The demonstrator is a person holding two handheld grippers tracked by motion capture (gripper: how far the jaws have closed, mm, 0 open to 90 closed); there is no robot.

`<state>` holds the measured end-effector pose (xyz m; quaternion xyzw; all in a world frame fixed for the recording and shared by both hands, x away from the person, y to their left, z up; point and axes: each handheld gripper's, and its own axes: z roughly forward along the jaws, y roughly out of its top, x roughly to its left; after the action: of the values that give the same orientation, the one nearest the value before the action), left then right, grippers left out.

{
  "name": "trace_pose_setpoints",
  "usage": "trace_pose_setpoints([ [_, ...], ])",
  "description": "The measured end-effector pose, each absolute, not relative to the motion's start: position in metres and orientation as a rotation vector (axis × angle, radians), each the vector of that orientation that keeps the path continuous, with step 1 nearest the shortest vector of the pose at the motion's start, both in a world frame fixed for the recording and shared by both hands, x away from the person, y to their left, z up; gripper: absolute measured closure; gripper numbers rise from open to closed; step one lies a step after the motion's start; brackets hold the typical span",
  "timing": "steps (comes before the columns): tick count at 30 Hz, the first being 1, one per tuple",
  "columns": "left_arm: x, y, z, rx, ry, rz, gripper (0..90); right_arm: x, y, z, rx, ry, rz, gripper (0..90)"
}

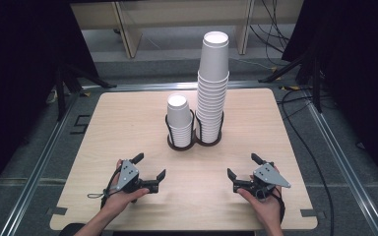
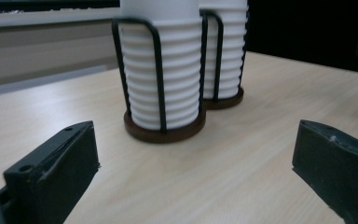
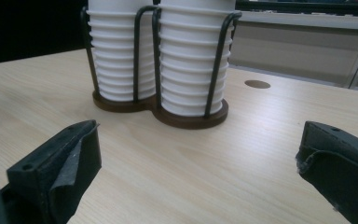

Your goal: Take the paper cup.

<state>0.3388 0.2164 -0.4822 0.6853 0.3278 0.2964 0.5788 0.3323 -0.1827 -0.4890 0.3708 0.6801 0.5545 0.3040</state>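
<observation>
At the centre of the worktop [image 1: 128,128], a dark two-ring holder [image 1: 193,140] is seen, with two stacks of white paper cups seated in it side by side. In the high view the short stack [image 1: 179,120] occupies the left ring and the tall stack [image 1: 212,88] the right ring; the tall stack rises well above the short one. Each stack is enclosed by upright black wire loops fixed to a round brown base, and the two bases are joined. In the left gripper view the short stack [image 2: 161,74] is nearer the camera and the tall stack [image 2: 223,51] lies behind it; in the right gripper view the tall stack [image 3: 193,60] is nearer and the short stack [image 3: 114,56] lies to its left.

Nearer the person, the left tool [image 1: 150,169] is held low over the worktop in the left hand [image 1: 123,194], its jaws spread wide with nothing between them. The right tool [image 1: 243,169] is held likewise in the right hand [image 1: 266,201], jaws spread wide and empty. Both tools are pointed toward the holder and are kept well apart from it and from each other. A small round hole [image 3: 257,84] is noted in the worktop beyond the holder in the right gripper view.
</observation>
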Motion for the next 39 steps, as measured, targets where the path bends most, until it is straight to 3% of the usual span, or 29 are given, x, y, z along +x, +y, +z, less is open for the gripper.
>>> trace_pose_setpoints([
  [9,0.370,0.175,-0.434,1.568,0.577,0.699,0.0,0.343,-0.178,-0.457,0.956,1.744,1.592,0.3],
  [18,0.399,0.140,-0.385,1.557,0.420,0.760,0.0,0.363,-0.163,-0.398,0.898,1.720,1.654,0.3],
  [28,0.432,0.114,-0.361,1.570,0.397,0.762,0.1,0.399,-0.156,-0.324,0.805,1.631,1.663,0.5],
  [39,0.467,0.090,-0.338,1.568,0.421,0.780,1.5,0.439,-0.138,-0.278,0.822,1.653,1.616,2.7],
])
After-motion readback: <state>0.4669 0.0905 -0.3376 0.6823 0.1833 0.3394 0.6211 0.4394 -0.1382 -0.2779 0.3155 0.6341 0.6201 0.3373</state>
